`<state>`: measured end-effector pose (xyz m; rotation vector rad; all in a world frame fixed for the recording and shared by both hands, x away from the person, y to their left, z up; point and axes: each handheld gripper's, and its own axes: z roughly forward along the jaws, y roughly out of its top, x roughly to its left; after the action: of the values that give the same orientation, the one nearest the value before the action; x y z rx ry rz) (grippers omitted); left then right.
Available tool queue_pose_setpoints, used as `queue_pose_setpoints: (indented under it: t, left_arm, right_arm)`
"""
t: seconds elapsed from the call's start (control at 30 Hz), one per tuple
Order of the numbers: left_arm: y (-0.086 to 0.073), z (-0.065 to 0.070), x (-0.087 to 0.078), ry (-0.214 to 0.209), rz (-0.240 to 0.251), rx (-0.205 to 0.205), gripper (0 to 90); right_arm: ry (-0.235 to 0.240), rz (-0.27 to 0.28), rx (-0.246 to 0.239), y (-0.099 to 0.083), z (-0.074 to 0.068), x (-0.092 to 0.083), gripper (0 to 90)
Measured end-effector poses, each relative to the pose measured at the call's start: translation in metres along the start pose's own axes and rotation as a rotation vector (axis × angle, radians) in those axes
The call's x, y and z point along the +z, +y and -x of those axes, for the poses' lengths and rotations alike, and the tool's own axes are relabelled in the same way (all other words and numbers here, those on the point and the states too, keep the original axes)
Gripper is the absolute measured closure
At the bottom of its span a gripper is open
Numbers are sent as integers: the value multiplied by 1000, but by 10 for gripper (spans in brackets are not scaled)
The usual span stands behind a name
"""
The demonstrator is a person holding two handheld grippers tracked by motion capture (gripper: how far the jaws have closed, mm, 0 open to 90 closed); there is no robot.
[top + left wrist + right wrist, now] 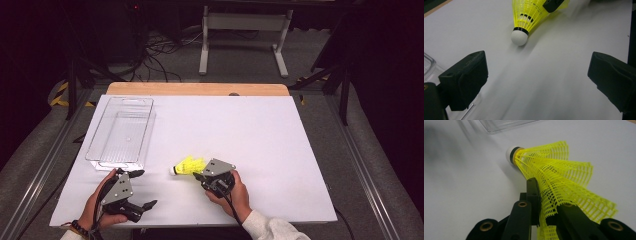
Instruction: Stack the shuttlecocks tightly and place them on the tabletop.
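So far, only the pick-up looks secured. The right gripper (199, 174), lower centre of the high view, has its jaws pinched narrow on the yellow mesh skirt of the shuttlecock (187, 165); in the right gripper view the two black jaws meet at lower centre with a fold of the skirt (554, 185) squeezed between them, and the skirt is visibly crumpled there. The white cork tip (510, 153) points away from the gripper toward the upper left of that frame.

Shuttlecock position: on or just above the white table (260, 135), lower centre of the high view, cork end toward the left. Whether it has left the surface I cannot tell; the left gripper view shows the cork (519, 37) at top centre close to the table, with a shadow directly beside it.

Left gripper (137, 189), lower left of the high view: jaws spread wide, nothing between them, facing the shuttlecock across a bare patch of table.

Clear plastic tray (121, 134), upper left of the table area, looks empty and sits well apart from the shuttlecock.

Judgement: grasp done; transfer and release not done. If the tray is the destination, the carry toward the upper left and the drop remain. A handover to the open left gripper is also possible.
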<state>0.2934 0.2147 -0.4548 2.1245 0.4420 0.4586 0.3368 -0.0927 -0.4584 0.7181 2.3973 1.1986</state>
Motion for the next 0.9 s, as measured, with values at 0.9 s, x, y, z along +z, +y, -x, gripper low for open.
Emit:
queue_pose_setpoints:
  t: [0.9]
  left_arm:
    - [0,0,-2,2,3,4,36]
  right_arm:
    - [-1,18,3,1,6,-5,875]
